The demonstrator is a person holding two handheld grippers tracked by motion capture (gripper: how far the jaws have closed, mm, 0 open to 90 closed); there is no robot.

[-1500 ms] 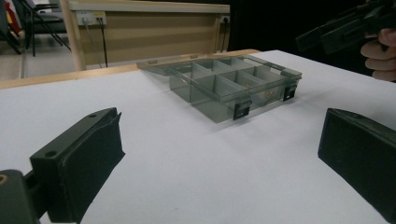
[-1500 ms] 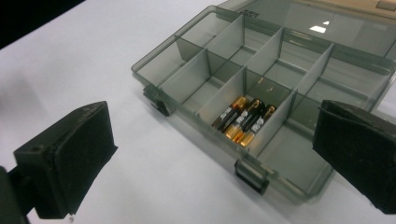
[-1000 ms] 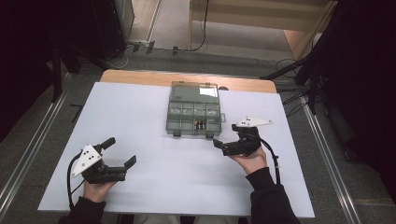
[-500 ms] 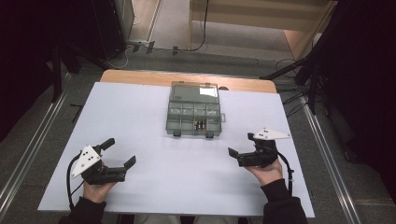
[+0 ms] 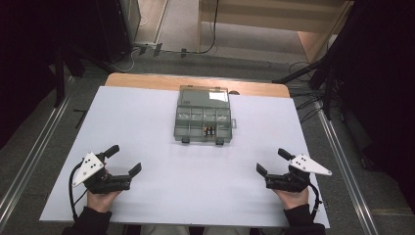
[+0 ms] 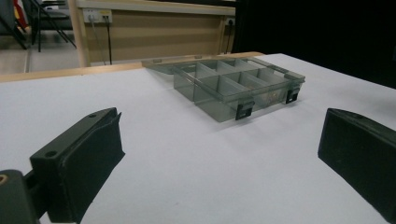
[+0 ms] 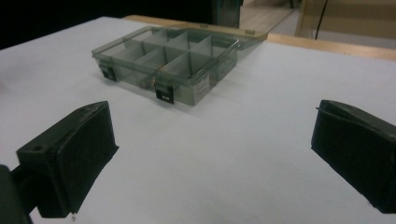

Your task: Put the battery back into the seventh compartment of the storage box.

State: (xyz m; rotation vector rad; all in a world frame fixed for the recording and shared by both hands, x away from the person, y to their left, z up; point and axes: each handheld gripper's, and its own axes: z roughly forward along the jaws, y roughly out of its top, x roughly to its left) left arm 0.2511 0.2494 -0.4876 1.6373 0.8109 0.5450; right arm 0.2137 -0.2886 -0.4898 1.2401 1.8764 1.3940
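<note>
resting wide open, empty: left tongs (image 5: 122, 160), right tongs (image 5: 272, 161). organizer box (image 5: 203, 121) looks light, rigid, slippery; grip side walls.

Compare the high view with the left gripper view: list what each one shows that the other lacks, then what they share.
High view alone: both hands, the left gripper and right gripper with jaws apart near the table's front edge, the grey floor, and small dark items in a front compartment of the box.

Left gripper view alone: a wall socket strip on the far beige panel, and the box's compartment walls seen from the side.

Shared: the translucent grey plastic compartment box with its lid open, its two dark front latches, and the white tabletop.
</note>
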